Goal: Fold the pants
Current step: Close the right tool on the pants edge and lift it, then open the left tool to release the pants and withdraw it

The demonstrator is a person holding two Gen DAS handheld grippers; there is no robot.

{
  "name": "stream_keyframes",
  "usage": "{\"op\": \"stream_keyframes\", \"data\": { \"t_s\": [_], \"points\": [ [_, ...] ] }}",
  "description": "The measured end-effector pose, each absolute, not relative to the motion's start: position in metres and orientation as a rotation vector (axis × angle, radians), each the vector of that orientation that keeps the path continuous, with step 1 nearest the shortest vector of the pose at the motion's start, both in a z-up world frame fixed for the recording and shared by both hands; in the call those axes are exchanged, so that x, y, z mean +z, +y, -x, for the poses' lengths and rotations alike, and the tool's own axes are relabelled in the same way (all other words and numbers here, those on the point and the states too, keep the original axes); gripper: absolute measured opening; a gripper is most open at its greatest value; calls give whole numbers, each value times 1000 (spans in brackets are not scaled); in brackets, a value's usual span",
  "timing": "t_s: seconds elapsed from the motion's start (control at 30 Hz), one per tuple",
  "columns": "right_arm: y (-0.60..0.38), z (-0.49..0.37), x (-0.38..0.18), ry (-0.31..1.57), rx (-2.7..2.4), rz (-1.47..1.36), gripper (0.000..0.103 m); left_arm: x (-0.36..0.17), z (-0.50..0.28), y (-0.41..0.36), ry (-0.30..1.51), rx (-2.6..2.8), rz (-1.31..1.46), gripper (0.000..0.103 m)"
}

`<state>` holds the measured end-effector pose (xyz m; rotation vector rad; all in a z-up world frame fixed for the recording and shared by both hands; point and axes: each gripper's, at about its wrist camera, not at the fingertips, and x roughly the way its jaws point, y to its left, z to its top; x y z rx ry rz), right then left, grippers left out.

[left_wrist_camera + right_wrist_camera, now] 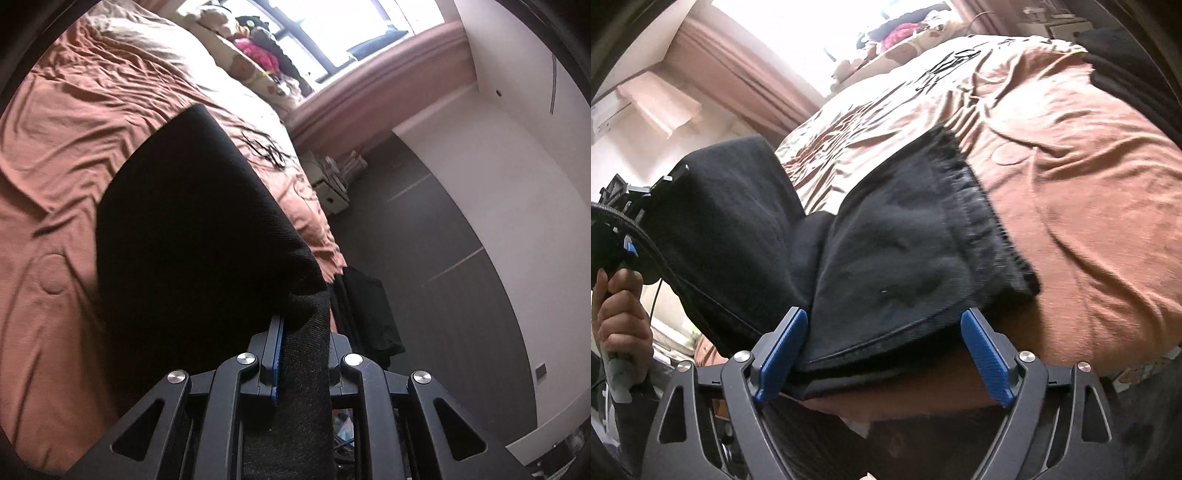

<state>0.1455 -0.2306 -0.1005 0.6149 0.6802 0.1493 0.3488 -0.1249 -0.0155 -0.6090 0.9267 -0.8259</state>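
Clamping a bunched fold of the black woven-fabric pants [192, 236], the left gripper [301, 332] lifts them above the wrinkled rust-orange bedsheet [62, 122]. The right gripper [882, 354] stands spread wide, blue pads [783, 350] flanking the pants' folded edge. No legible writing shows.

A bed [74, 122] with a rumpled rust-brown cover fills the room; bright daylight pours through the window [332, 26], beside white walls [517, 166] and dark grey floor [424, 240].
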Motion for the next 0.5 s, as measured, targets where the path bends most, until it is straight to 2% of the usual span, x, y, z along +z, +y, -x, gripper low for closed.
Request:
{"op": "stream_keyframes", "data": {
  "t_s": [0.5],
  "points": [
    [-283, -107, -108, 642, 77, -689, 85, -64, -352, -237, 1100, -936, 533, 15]
  ]
}}
